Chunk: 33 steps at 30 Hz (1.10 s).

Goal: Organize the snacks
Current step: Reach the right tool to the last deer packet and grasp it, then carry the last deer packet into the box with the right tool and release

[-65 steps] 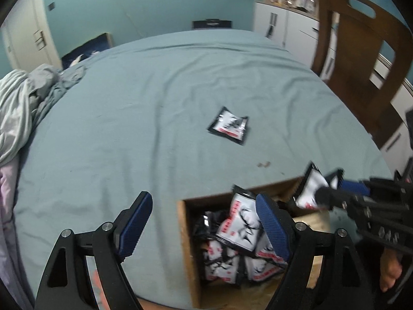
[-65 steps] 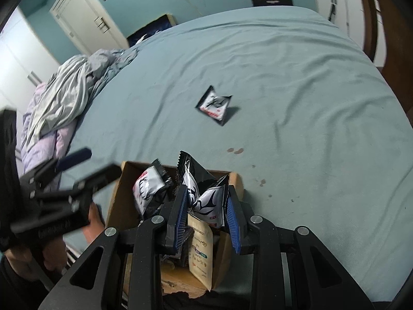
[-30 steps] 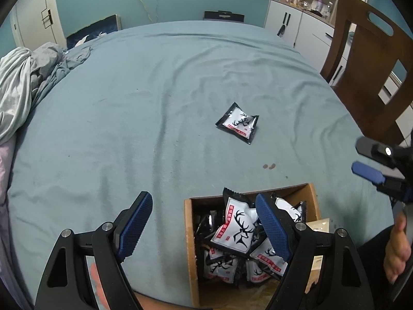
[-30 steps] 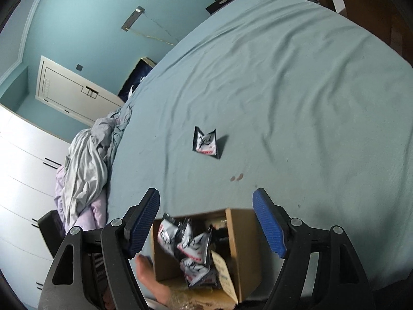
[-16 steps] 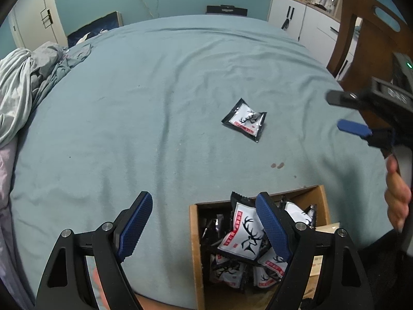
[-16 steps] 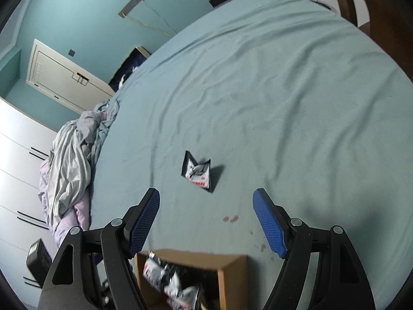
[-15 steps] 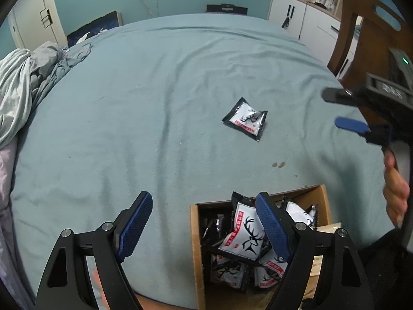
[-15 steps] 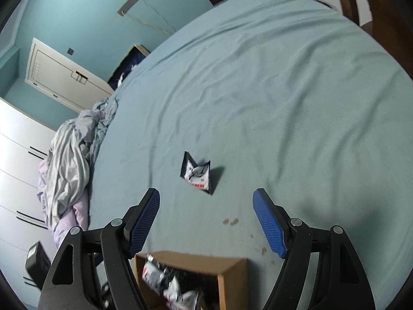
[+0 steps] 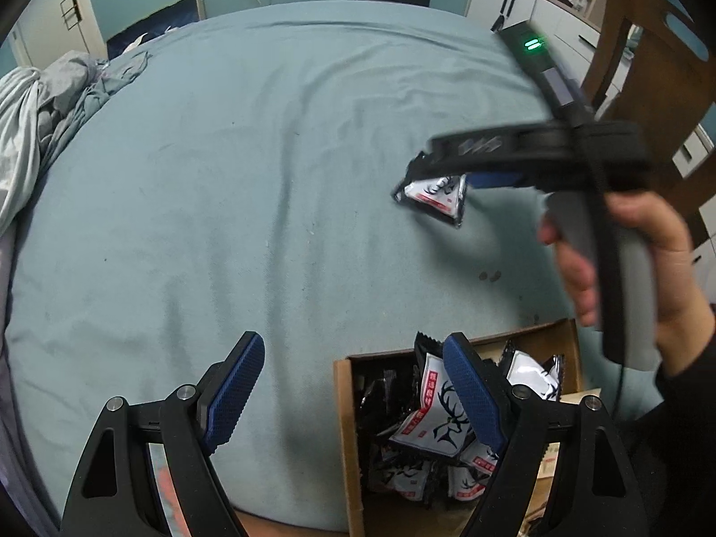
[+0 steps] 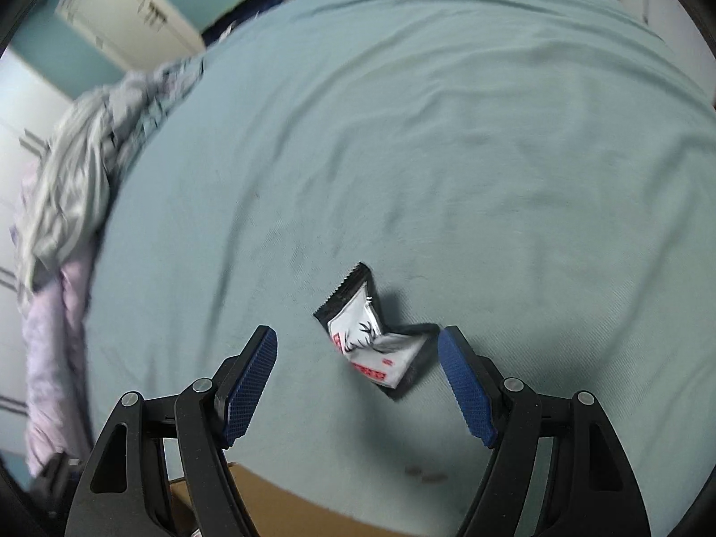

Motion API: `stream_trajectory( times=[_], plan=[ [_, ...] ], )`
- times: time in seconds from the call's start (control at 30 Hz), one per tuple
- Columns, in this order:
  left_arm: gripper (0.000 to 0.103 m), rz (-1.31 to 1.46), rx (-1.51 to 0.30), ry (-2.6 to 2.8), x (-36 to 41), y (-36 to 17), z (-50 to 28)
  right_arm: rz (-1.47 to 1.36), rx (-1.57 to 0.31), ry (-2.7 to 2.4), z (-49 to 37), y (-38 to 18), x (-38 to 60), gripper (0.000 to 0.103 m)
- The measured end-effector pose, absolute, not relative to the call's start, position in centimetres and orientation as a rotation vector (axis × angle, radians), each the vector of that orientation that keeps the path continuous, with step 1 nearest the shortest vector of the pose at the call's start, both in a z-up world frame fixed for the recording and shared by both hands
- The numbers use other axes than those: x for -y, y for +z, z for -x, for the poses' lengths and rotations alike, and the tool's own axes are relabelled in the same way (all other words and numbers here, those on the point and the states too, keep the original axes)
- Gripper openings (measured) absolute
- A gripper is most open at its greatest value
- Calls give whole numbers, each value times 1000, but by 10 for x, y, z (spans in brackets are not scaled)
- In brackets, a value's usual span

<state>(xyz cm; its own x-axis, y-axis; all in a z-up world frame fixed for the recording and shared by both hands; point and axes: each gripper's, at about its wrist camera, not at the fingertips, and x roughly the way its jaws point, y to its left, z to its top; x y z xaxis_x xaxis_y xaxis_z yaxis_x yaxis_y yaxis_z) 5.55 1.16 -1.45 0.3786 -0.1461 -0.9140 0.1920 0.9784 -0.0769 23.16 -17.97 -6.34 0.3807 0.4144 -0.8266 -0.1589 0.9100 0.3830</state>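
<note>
Blue-padded right tool point(image 10: 358, 373) (jaws wide) now hovers over loose packet point(image 10: 375, 340).

A teal bedsheet point(image 9: 223, 179) covers the bed. Crumpled grey bedding point(image 10: 76, 170) lies at its far left edge. A wooden chair point(image 9: 649, 71) stands at the right, with white cabinets point(image 9: 528, 4) beyond it.

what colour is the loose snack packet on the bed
Black-edged white snack packet with a black antler print and red strip; right wrist view shows it best.
</note>
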Motion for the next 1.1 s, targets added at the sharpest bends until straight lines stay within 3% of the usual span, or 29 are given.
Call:
stream_trajectory(
  times=[0.1,0.2,0.37,0.4,0.43,0.77,1.1],
  plan=[
    [83,-39,-1159,-209,-14,-13,-58,-215,-1185,342,-248,-76,167,72],
    [83,-28,-1160,-203,-17,-14,-60,-162,-1171,330,-250,-76,159,52],
    [83,-47,-1155,-177,-16,-14,-59,-147,-1079,320,-230,-52,163,32],
    [83,-56,-1150,-168,-15,-13,-58,-161,-1062,316,-223,-47,168,25],
    [83,-66,-1143,-157,-15,-13,-57,-178,-1049,315,-214,-43,175,8],
    [83,-116,-1078,-102,-21,-3,-37,-409,-878,388,-93,4,251,8],
    [83,-165,-1017,-123,-15,7,-24,-426,-850,562,14,-11,261,8]
  ],
)
